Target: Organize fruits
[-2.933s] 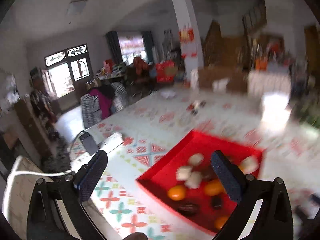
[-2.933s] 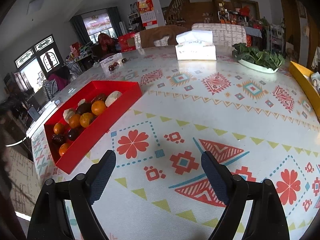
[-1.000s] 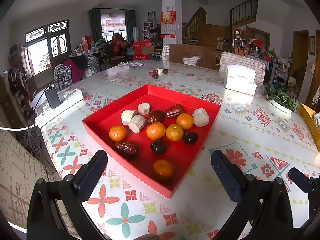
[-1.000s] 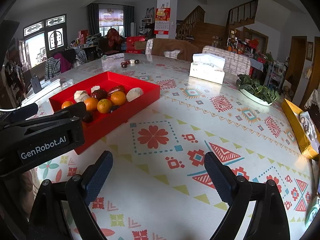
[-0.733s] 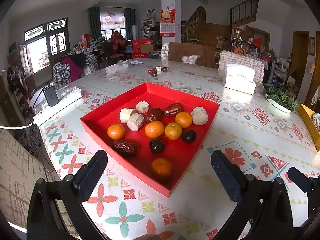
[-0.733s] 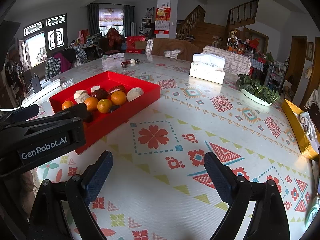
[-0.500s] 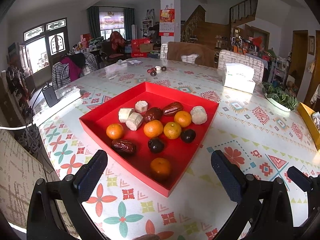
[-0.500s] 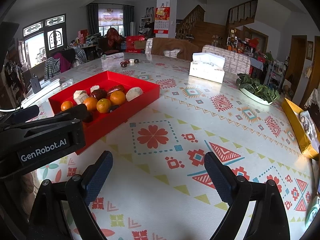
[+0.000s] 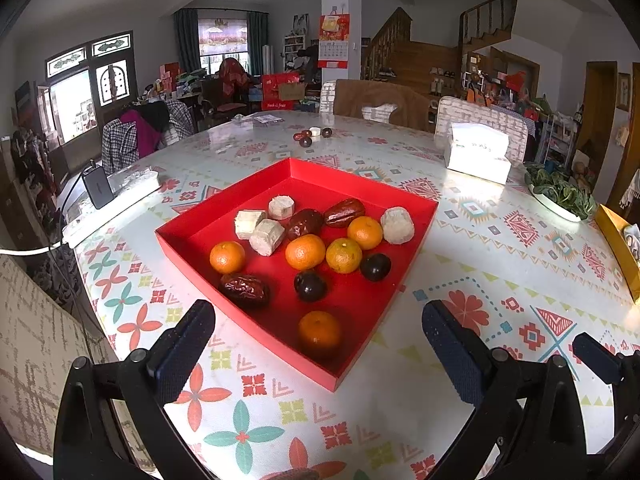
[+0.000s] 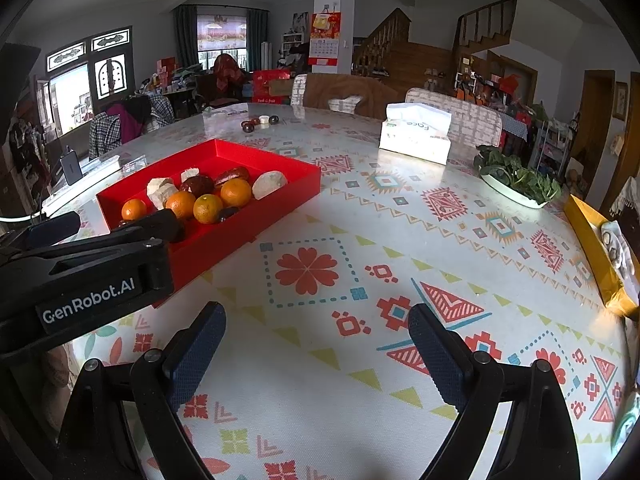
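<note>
A red tray (image 9: 416, 216) lies on the patterned table and holds several oranges (image 9: 305, 251), red dates (image 9: 245, 289), dark plums (image 9: 310, 286) and pale cake pieces (image 9: 397, 225). One orange (image 9: 319, 330) sits alone near the tray's front corner. My left gripper (image 9: 318, 356) is open and empty, just in front of that corner. My right gripper (image 10: 316, 346) is open and empty over bare tablecloth, to the right of the tray (image 10: 280, 192). The left gripper's body (image 10: 84, 276) shows at the left of the right wrist view.
A few loose dark fruits (image 9: 310, 136) lie at the table's far side. A white tissue box (image 9: 478, 158), a dish of greens (image 9: 558, 196) and a yellow box (image 9: 618, 248) stand to the right. A power strip with a charger (image 9: 108, 196) lies at the left edge.
The left gripper swung from looking across the room to facing the tray, then eased slightly closer. The right gripper has barely moved in the last second. Both stay open.
</note>
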Available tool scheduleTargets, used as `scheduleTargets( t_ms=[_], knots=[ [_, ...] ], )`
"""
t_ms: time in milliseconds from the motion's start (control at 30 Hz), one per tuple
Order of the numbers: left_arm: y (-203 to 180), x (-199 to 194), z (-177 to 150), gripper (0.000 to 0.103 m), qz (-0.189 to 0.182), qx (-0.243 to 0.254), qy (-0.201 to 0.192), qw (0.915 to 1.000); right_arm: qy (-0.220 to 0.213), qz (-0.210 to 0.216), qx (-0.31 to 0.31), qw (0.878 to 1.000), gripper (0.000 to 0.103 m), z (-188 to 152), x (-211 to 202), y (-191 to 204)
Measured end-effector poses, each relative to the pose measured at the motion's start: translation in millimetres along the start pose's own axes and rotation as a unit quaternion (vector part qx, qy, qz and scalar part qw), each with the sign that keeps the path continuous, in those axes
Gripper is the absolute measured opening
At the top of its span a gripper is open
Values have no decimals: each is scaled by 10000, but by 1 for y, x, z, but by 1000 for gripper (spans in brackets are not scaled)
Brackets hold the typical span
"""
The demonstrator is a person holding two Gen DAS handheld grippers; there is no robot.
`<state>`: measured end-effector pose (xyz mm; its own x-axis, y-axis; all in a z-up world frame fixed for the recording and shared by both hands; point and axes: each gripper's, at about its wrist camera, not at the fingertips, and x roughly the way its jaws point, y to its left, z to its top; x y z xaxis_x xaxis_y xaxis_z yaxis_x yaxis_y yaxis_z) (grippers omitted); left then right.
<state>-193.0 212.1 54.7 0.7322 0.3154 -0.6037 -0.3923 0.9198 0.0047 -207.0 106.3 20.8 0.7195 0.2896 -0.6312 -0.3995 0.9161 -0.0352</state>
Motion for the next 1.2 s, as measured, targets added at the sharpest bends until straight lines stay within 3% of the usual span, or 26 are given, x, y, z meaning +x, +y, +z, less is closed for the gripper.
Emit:
scheduleTargets(
  t_ms=[1200],
  knots=[
    [1,1,-2,103,-30,-21,40,10000,27,-6,-2,10000,96,-2,1,0]
  ],
)
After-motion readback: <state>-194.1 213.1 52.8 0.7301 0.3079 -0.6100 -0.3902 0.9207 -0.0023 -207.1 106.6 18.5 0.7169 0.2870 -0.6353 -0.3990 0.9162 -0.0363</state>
